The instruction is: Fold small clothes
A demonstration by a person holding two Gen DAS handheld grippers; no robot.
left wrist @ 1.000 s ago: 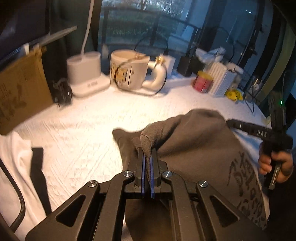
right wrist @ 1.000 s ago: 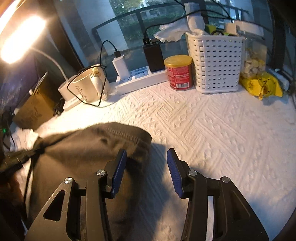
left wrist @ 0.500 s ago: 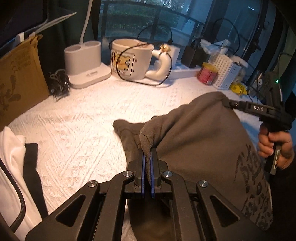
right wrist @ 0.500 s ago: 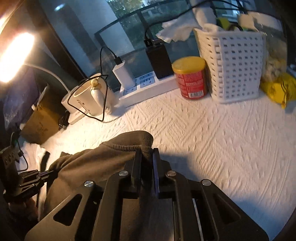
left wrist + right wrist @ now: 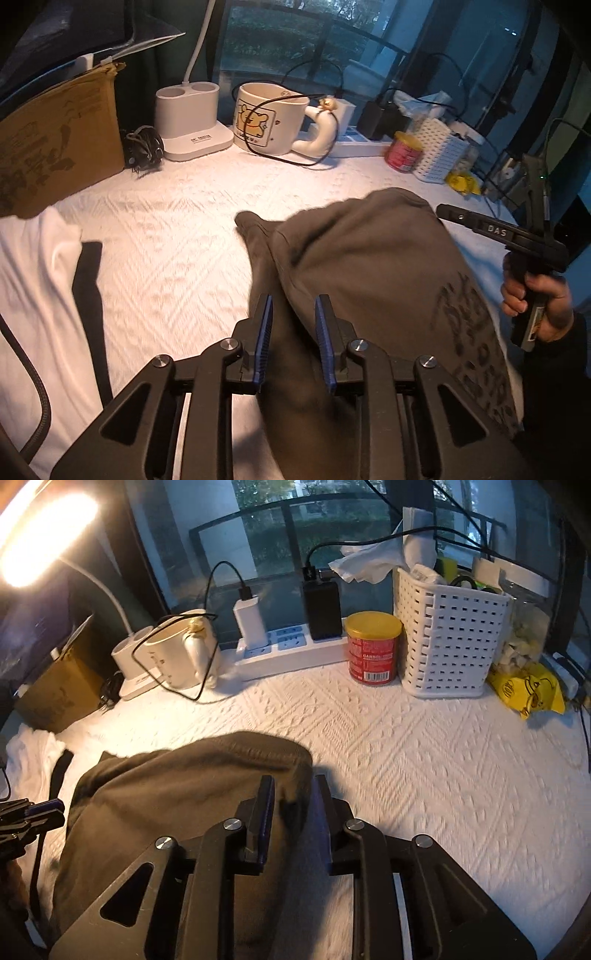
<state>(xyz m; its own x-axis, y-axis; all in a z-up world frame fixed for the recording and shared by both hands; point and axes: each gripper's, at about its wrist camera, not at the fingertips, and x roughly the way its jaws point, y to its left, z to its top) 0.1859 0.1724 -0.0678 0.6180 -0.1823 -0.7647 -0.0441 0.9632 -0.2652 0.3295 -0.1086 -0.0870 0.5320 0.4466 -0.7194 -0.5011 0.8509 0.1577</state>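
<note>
A dark grey-brown garment (image 5: 376,266) with printed lettering lies folded over on the white textured cloth (image 5: 166,236); it also shows in the right wrist view (image 5: 192,790). My left gripper (image 5: 293,314) is open, its blue-padded jaws apart over the garment's left edge. My right gripper (image 5: 293,794) is open over the garment's right corner. The right gripper also shows in the left wrist view (image 5: 491,229), held by a hand at the garment's far right.
A white garment with a black strip (image 5: 48,295) lies at the left. At the back stand a cardboard box (image 5: 55,144), a lamp base (image 5: 192,122), a mug (image 5: 273,122), a power strip (image 5: 291,650), a red can (image 5: 373,646), a white basket (image 5: 450,642) and a yellow packet (image 5: 528,690).
Both grippers were shut on the garment half a second ago and have opened, letting it go. The garment's top layer now lies flatter on the cloth.
</note>
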